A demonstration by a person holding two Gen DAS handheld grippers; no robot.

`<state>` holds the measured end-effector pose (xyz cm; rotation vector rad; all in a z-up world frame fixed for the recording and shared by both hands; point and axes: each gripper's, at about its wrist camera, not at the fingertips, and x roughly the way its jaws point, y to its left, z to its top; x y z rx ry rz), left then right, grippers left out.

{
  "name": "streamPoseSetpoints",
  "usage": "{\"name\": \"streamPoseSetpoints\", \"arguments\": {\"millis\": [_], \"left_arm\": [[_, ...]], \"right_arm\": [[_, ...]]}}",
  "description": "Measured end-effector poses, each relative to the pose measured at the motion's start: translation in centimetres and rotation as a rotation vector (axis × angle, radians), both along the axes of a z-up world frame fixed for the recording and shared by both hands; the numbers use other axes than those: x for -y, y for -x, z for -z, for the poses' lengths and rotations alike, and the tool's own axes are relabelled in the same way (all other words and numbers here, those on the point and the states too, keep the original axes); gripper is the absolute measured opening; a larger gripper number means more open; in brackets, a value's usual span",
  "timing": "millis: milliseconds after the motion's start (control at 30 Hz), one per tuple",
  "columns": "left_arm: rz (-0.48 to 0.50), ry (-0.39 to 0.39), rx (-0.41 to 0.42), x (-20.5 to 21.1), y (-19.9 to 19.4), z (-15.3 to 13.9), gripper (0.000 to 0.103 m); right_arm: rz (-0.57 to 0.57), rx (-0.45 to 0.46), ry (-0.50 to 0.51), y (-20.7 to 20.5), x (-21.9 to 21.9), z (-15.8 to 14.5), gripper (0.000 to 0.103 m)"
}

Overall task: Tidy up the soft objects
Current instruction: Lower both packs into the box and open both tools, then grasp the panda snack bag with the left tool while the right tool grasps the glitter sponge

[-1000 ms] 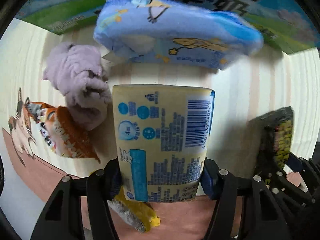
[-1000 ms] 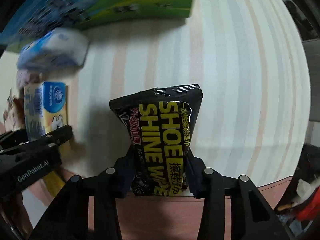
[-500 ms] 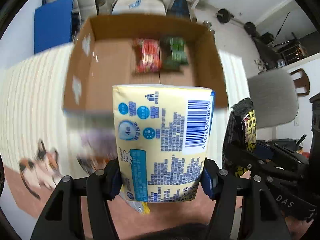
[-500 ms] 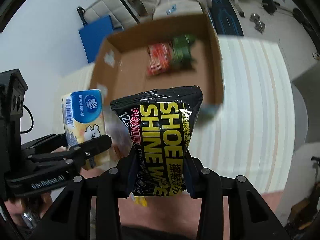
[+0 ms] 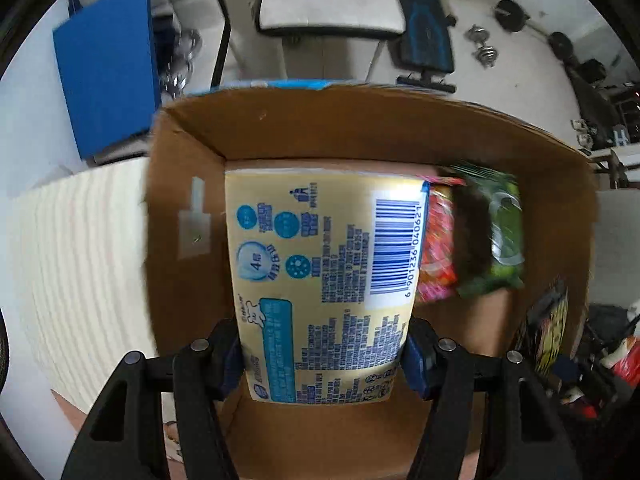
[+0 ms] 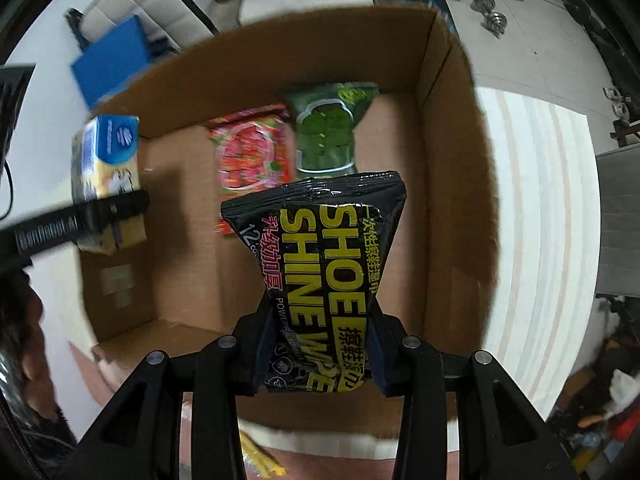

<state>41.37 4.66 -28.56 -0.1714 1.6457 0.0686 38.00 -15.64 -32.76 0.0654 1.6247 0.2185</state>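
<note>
My left gripper (image 5: pixel 324 356) is shut on a yellow tissue pack (image 5: pixel 324 280) with a barcode and holds it above the left part of an open cardboard box (image 5: pixel 360 128). The pack also shows in the right wrist view (image 6: pixel 106 160). My right gripper (image 6: pixel 320 356) is shut on a black shoe shine wipes pack (image 6: pixel 324 264) and holds it over the same box (image 6: pixel 452 200). The wipes pack shows at the right edge of the left wrist view (image 5: pixel 548 332). A red pack (image 6: pixel 252 156) and a green pack (image 6: pixel 328 128) lie on the box floor.
The box stands on a cream striped table (image 6: pixel 540 220). A blue panel (image 5: pixel 108 80), a padded bench (image 5: pixel 328 4) and dumbbells (image 5: pixel 484 48) are on the floor beyond. Yellow wrappers (image 6: pixel 260 460) lie near the table's front edge.
Both grippers have lifted off the table with their packs and moved forward over the open box, which now fills both views. The purple cloth and blue pack are out of view.
</note>
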Motion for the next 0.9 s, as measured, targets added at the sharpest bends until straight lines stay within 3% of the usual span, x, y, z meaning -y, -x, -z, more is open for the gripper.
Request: {"name": "streamPoseSetpoints", "arguments": {"millis": [433, 500, 533, 600, 733, 800, 833, 900], "left_arm": [[0.050, -0.026, -0.117, 0.6, -3.1, 4.4, 0.061], [0.034, -0.027, -0.137, 0.3, -3.6, 4.8, 0.063], [0.032, -0.032, -0.142, 0.2, -3.9, 4.9, 0.066], [0.031, -0.044, -0.122, 0.0, -4.4, 4.5, 0.068], [0.045, -0.052, -0.090, -0.4, -5.0, 3.3, 0.094], [0.051, -0.062, -0.065, -0.5, -4.7, 2.2, 0.095], [0.050, -0.063, -0.057, -0.7, -4.6, 1.9, 0.095], [0.039, -0.057, -0.042, -1.1, -4.3, 1.2, 0.095]], "right_arm": [[-0.092, -0.121, 0.115, -0.3, -2.3, 5.7, 0.046], [-0.102, -0.129, 0.127, -0.3, -2.5, 6.0, 0.055], [-0.100, -0.128, 0.129, -0.4, -2.6, 6.1, 0.070], [-0.084, -0.132, 0.096, -0.5, -2.6, 5.8, 0.078], [-0.062, -0.130, 0.072, -0.7, -2.8, 4.9, 0.088], [-0.052, -0.112, 0.081, -0.8, -2.9, 4.2, 0.093], [-0.050, -0.106, 0.087, -0.9, -2.8, 3.9, 0.102], [-0.054, -0.085, 0.103, -0.9, -2.6, 2.9, 0.103]]}}
